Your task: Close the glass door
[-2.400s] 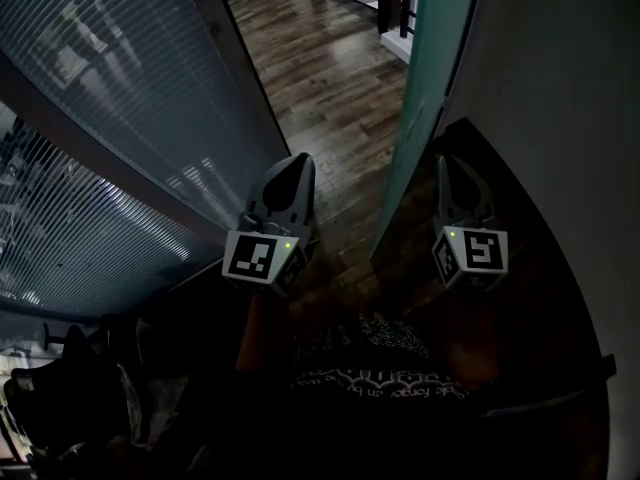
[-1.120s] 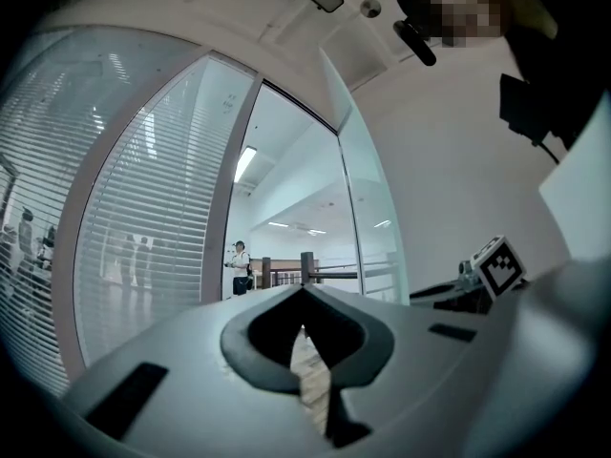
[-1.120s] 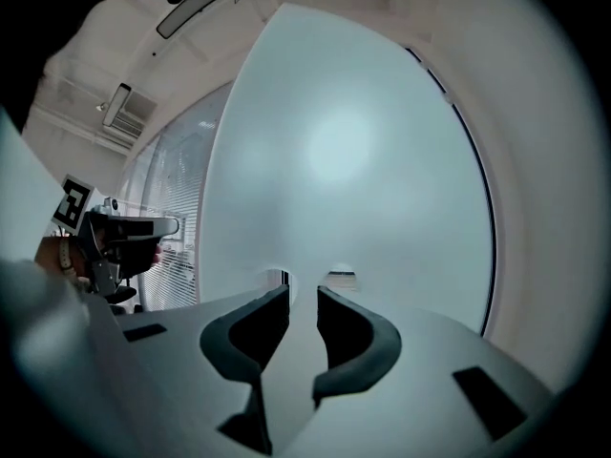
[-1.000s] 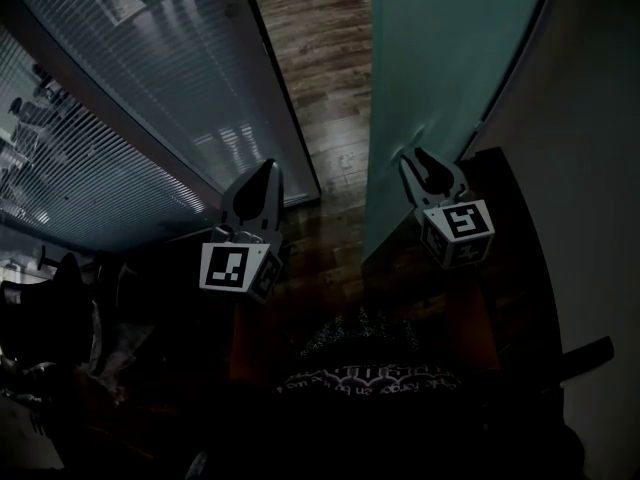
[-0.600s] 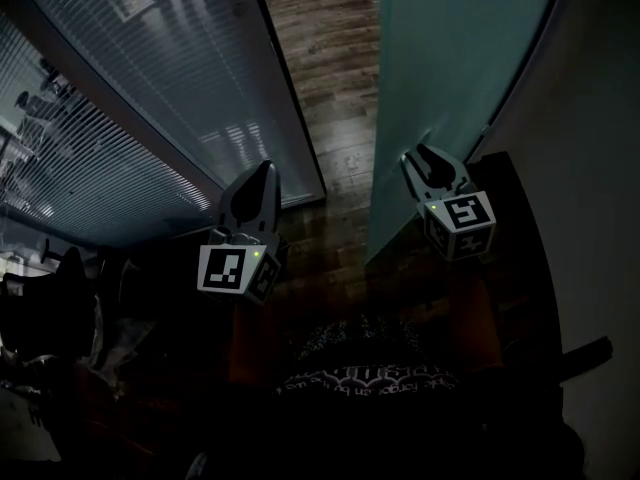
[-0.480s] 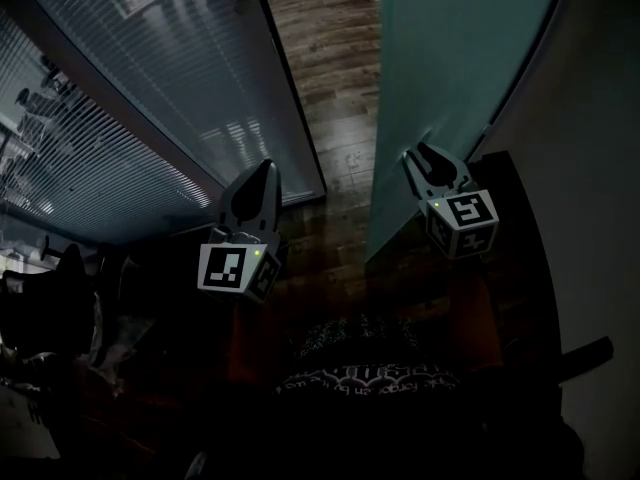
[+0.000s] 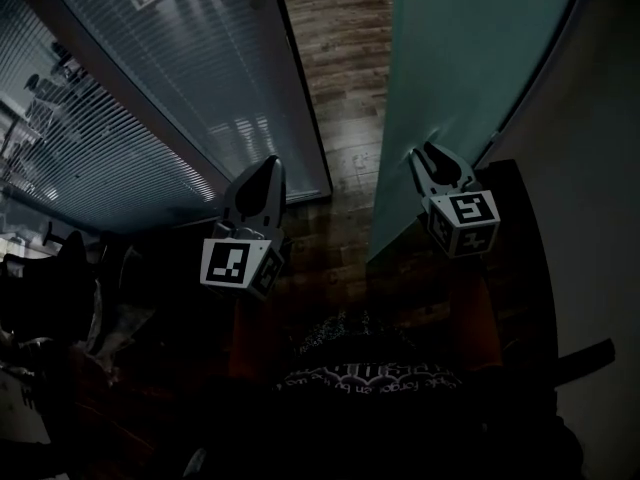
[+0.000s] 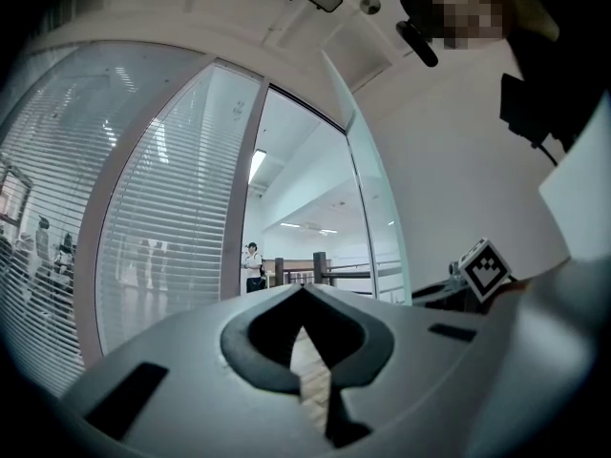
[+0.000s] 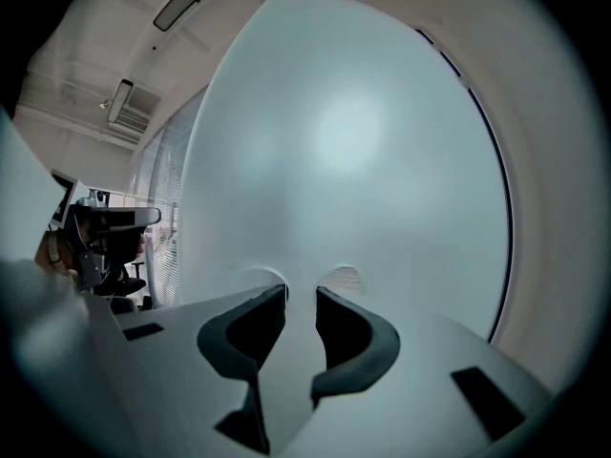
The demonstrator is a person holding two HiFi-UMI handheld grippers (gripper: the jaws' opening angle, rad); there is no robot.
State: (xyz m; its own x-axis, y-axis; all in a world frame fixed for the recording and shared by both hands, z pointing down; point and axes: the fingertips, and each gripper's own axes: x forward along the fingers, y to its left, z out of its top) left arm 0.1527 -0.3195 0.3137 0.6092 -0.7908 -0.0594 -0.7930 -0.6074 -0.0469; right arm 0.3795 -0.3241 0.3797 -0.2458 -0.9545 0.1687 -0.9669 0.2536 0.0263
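Glass door (image 7: 470,78): frosted teal pane, upper right of head view, ajar. Free edge down frame centre, open gap to its left. Fills most of right gripper view (image 9: 363,160).

Blind-covered partition (image 7: 150,88): upper left, slats shut, fixed.

Wall (image 7: 610,168): plain, far right edge, behind the door.

Wood floor (image 7: 345,58): strip through the gap, top centre. Nothing lying in the door's path as far as visible.

Door frame (image 7: 300,88): dark post, right end of partition. Prob. the closing target.

Office chair (image 9: 105,246): left edge of right gripper view, well apart from door.

Right tool (image 7: 430,156): jaws slightly apart, narrow slot, nothing between (image 9: 299,294). Tips at or just off door face, near lower free edge; contact not certain.

Left tool (image 7: 268,165): jaws together at tips, empty (image 8: 303,289). Near frame foot, aimed through the gap.

Railing (image 8: 325,273) and person (image 8: 252,267): small, beyond doorway, well apart.

Risks (judged):
- Tips skidding on smooth glass, as pushing w/ hard points gives no grip.
- Left tool caught betw. door edge and frame if kept at the gap.
- Hard shove could slam pane on frame.
- Obstruction: only the left tool near the closing line.
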